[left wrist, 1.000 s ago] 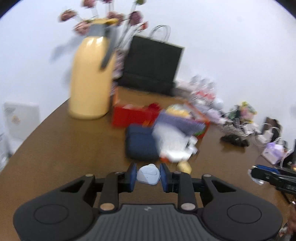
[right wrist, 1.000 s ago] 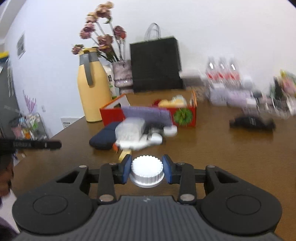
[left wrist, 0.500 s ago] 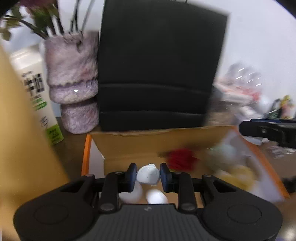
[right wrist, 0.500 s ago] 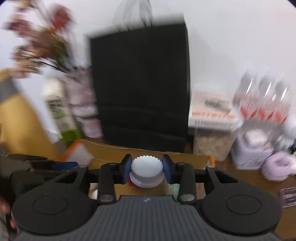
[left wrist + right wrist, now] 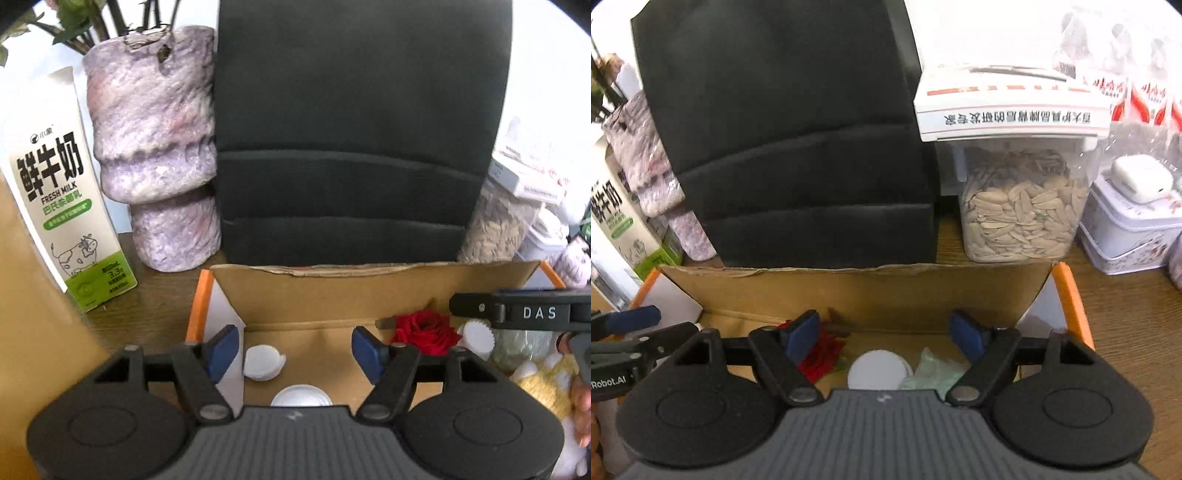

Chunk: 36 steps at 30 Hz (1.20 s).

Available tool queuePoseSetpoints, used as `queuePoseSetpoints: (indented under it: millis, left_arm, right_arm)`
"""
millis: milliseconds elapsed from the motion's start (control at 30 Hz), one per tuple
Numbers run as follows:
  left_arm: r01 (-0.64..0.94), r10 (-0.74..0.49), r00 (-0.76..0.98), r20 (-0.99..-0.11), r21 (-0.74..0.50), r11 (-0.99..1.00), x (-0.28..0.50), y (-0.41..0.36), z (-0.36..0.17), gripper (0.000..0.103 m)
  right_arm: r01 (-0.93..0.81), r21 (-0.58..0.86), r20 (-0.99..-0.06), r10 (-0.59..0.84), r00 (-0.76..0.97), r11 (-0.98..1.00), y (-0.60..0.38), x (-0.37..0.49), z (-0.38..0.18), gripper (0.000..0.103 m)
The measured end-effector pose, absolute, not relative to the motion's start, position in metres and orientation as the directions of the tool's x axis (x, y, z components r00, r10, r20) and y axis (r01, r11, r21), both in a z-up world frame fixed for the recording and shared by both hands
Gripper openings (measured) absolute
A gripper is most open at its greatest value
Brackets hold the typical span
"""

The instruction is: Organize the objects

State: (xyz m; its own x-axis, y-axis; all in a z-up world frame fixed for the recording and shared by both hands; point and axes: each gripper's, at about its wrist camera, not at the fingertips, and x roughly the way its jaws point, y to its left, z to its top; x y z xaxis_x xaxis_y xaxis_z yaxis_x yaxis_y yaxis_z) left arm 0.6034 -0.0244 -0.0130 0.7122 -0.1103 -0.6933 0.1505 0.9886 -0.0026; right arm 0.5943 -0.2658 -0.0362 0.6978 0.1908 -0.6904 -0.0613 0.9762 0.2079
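- Where a second ago each gripper pinched a white cap over the table, both now hang over the cardboard box [image 5: 332,291].
- Left gripper [image 5: 293,349] jaws are opening, empty; small white cap [image 5: 263,362] lies below (box floor).
- Right gripper [image 5: 886,339] jaws are opening; ridged white cap [image 5: 875,370] lies loose beneath, beside a red rose [image 5: 822,360].
- Black bag [image 5: 354,129] stands close behind the box's back wall.

Both claws, left [image 5: 293,349] and right [image 5: 886,338], opening, empty

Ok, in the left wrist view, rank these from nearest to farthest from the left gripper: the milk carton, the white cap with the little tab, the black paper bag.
From the left gripper, whose jaws are opening with nothing between them:
1. white cap with the tab, in the cardboard box, just inside the left finger.
2. milk carton, on the table, far left.
3. black paper bag, standing behind the box, straight ahead.
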Motion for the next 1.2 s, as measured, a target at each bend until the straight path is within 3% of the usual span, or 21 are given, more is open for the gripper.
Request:
queuePoseSetpoints:
  millis: [67,167,300,433,533,600,700,833,900,1033,1200]
  left_arm:
    - [0.155,-0.103,0.707,-0.699,0.012,0.988,0.596,-0.029,-0.013,0.065]
    - [0.151,-0.108,0.762,-0.638,0.012,0.989,0.577,-0.024,0.0,0.065]
    - [0.17,-0.123,0.786,-0.606,0.02,0.985,0.533,-0.022,0.04,0.065]
    - [0.203,-0.129,0.807,-0.576,0.065,0.977,0.464,-0.025,0.083,0.066]
    - [0.208,-0.164,0.837,-0.522,0.027,0.978,0.387,-0.017,0.101,0.07]
    - [0.267,-0.24,0.848,-0.473,-0.011,0.964,0.327,-0.015,0.102,0.081]
    - [0.314,-0.303,0.854,-0.423,-0.045,0.948,0.244,-0.02,0.091,0.081]
    - [0.396,-0.391,0.854,-0.344,-0.06,0.916,0.146,-0.024,0.062,0.089]
    - [0.394,-0.382,0.855,-0.351,-0.037,0.918,0.118,-0.027,0.045,0.089]
    - [0.316,-0.293,0.837,-0.462,-0.029,0.948,0.088,-0.021,0.019,0.087]
    - [0.295,-0.286,0.833,-0.473,-0.058,0.954,0.089,-0.014,0.016,0.087]
  right_arm:
    - [-0.079,0.155,-0.689,0.165,0.705,0.985,-0.26,0.584,-0.03,0.081]
    - [-0.104,0.143,-0.688,0.174,0.705,0.984,-0.262,0.571,-0.01,0.093]
    - [-0.105,0.103,-0.652,0.147,0.744,0.989,-0.276,0.535,0.036,0.102]
    - [-0.1,0.085,-0.618,0.131,0.775,0.991,-0.297,0.475,0.083,0.103]
    - [-0.116,0.061,-0.555,0.13,0.821,0.991,-0.311,0.4,0.101,0.103]
    - [-0.142,0.053,-0.512,0.149,0.846,0.988,-0.314,0.34,0.101,0.103]
    - [-0.214,0.058,-0.461,0.216,0.861,0.975,-0.311,0.246,0.078,0.103]
    - [-0.234,0.106,-0.482,0.256,0.838,0.966,-0.297,0.15,0.037,0.103]
    - [-0.219,0.116,-0.49,0.248,0.836,0.969,-0.293,0.111,0.02,0.103]
    - [-0.16,0.046,-0.565,0.158,0.81,0.986,-0.292,0.065,-0.005,0.103]
    - [-0.165,0.058,-0.558,0.169,0.812,0.985,-0.296,0.052,-0.007,0.103]
